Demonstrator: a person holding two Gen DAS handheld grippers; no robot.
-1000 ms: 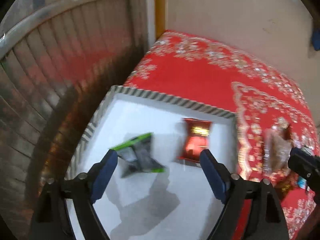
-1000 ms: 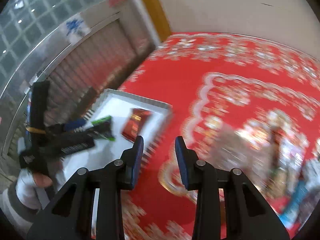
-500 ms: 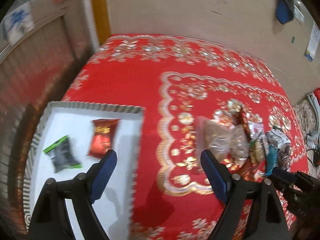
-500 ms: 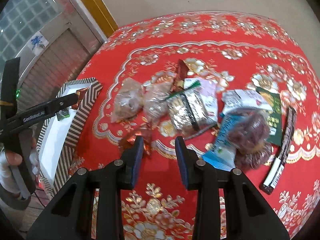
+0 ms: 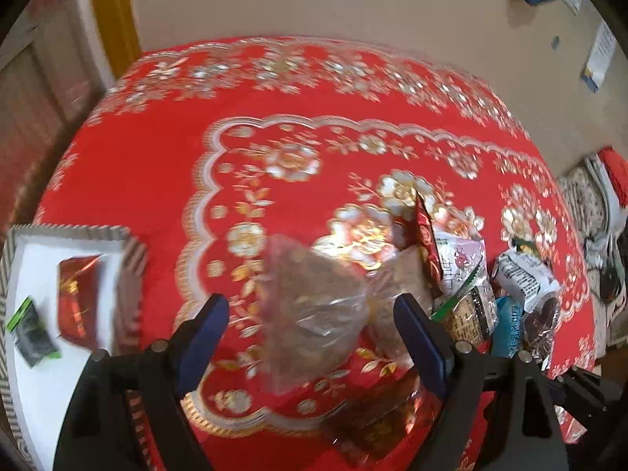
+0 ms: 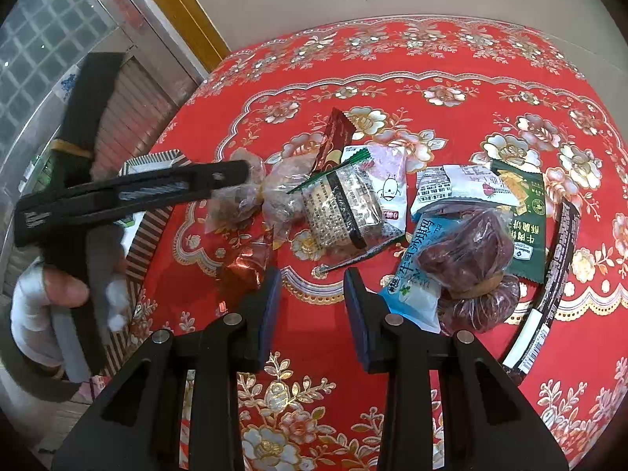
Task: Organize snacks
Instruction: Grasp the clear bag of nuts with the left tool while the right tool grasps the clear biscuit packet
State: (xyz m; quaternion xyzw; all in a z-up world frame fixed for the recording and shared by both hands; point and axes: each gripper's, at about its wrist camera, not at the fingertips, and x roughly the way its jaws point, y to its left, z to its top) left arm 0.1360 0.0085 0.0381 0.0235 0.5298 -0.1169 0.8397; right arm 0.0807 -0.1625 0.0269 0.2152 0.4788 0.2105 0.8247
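Here, left tongs (image 5: 310,322) are wide apart, nothing clamped, hanging over a clear bag of brown snacks (image 5: 314,306) that shows in the gap between the blue pads (image 5: 416,337); whether the pads touch the bag cannot be told, the view is blurred. Right tongs (image 6: 312,294) are narrowly apart with nothing between them, only red cloth showing in the gap, just in front of the snack pile.

Counter is covered by a red tablecloth (image 6: 431,59) with gold-and-silver flowers. Snack pile sits mid-cloth: two clear bags of brown pieces (image 6: 282,192), a silver packet with green edge (image 6: 341,212), a white-pink packet (image 6: 388,180), a white printed packet (image 6: 459,188), a dark green packet (image 6: 526,204), a blue packet (image 6: 416,271), a clear bag of dark red fruit (image 6: 467,259), a long black bar (image 6: 549,271) at the right edge of the pile, and a crinkled red foil wrapper (image 6: 243,267) just left of the right tongs.

White tray with striped rim (image 5: 129,243) sits at the left edge of the counter, well apart from the pile; inside it lie a red foil packet (image 5: 78,298) and a green-edged dark packet (image 5: 31,333), side by side.

A hand (image 6: 62,290) in a white sleeve grips the left tool's handle.
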